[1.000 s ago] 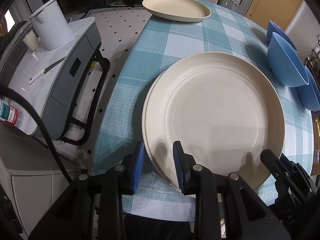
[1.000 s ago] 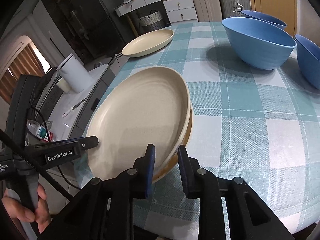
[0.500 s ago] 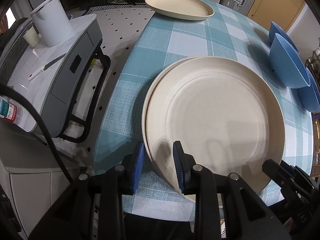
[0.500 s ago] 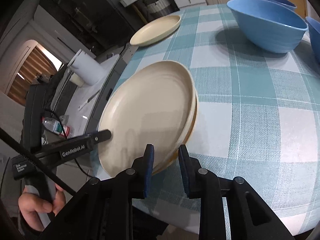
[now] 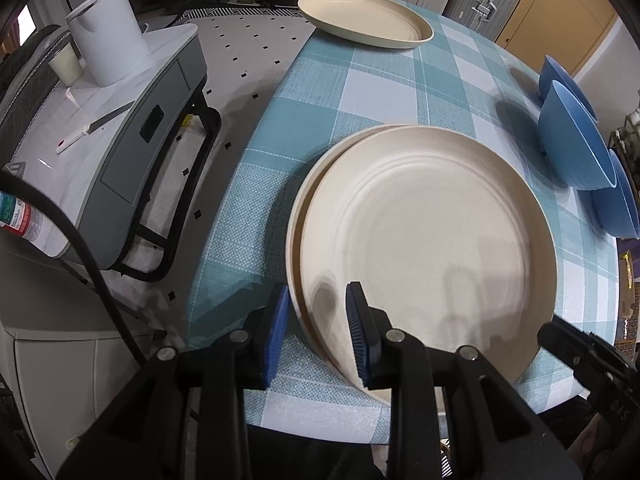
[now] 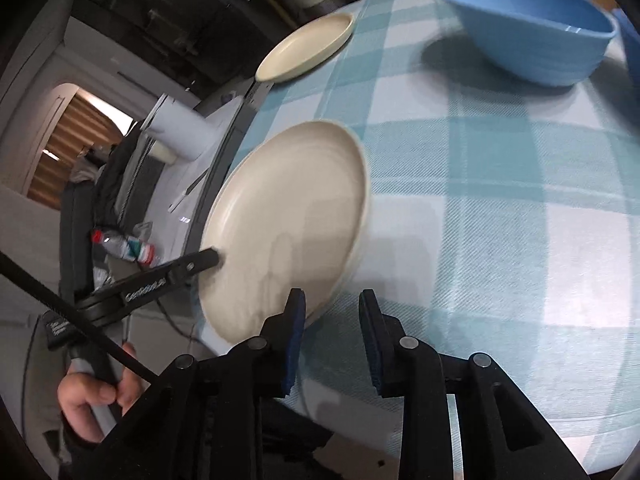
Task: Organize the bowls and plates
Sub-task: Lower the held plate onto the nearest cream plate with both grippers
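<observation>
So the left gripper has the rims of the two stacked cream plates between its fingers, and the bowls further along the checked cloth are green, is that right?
Not quite: the bowls are blue, not green, as the left wrist view shows. The rest holds: the left gripper has the rims of the two stacked cream plates between its fingers, on the checked cloth.

White lettering, about "GenRobot.AI", runs along the black arm of the left gripper (image 6: 218, 258) in the right wrist view, blurred. A small label on its handle and the bottle (image 6: 128, 247) label cannot be read.
</observation>
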